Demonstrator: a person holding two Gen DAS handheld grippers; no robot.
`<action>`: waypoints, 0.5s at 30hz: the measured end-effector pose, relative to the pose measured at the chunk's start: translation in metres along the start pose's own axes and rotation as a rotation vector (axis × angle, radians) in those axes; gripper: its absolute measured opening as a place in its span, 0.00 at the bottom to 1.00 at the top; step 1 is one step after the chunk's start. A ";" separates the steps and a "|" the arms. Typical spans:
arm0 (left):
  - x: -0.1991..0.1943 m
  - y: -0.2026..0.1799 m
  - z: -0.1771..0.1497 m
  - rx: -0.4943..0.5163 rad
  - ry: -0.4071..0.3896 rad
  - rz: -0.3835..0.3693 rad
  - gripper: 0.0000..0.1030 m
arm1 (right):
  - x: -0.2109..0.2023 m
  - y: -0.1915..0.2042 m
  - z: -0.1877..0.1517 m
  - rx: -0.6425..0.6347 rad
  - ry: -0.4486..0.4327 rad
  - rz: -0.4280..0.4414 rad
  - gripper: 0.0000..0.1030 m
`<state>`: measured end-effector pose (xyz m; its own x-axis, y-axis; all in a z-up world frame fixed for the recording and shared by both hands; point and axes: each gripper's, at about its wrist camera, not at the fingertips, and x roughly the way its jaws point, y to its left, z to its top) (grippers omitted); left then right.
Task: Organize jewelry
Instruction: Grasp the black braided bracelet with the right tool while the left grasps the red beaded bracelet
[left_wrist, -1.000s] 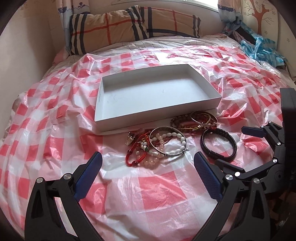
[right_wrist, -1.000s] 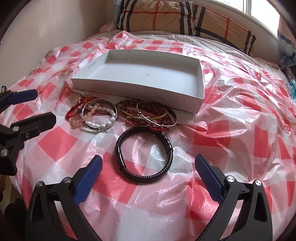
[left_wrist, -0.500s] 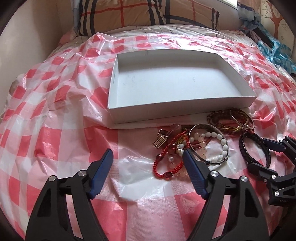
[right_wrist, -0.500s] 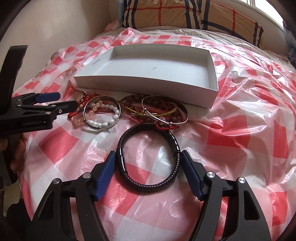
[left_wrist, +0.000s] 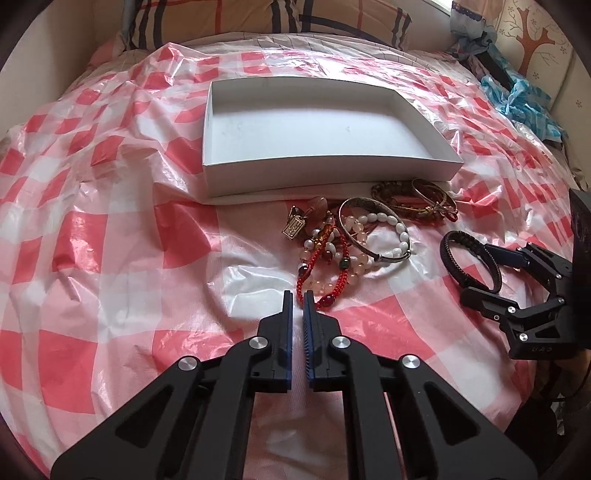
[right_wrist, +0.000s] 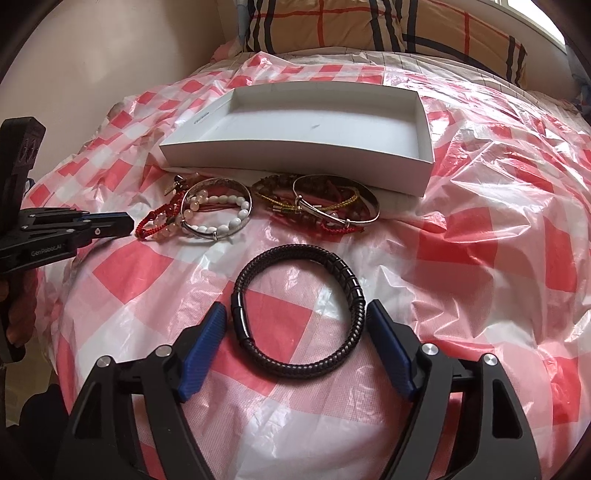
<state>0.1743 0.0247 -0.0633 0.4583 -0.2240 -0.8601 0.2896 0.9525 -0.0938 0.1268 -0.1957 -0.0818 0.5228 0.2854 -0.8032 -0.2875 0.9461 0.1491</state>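
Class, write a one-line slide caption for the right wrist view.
Right hand-held gripper opening around a black bracelet on the checked sheet, empty white box behind.

Bed (left_wrist: 110, 221) under checked plastic, striped pillow (right_wrist: 369, 26), cream wall (right_wrist: 110, 55).

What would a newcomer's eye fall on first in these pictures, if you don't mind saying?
Probably the tangle of bracelets on the red-and-white checked sheet, just in front of the empty white box. Next, the black braided bracelet lying apart, between the fingers of the right gripper, whose jaws are opening. The left gripper is shut beside the red beads.
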 end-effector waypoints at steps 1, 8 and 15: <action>0.000 -0.001 0.002 0.005 -0.009 0.015 0.06 | 0.001 0.000 0.001 -0.002 0.000 -0.005 0.80; 0.023 -0.006 0.008 0.000 -0.016 0.015 0.23 | 0.003 -0.003 0.000 0.010 -0.011 0.007 0.67; -0.011 -0.018 0.002 0.021 -0.055 0.016 0.04 | -0.013 0.001 -0.005 0.023 -0.053 0.004 0.63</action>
<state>0.1661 0.0095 -0.0512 0.5081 -0.2205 -0.8326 0.2991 0.9517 -0.0695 0.1155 -0.1995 -0.0739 0.5638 0.2964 -0.7709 -0.2714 0.9480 0.1661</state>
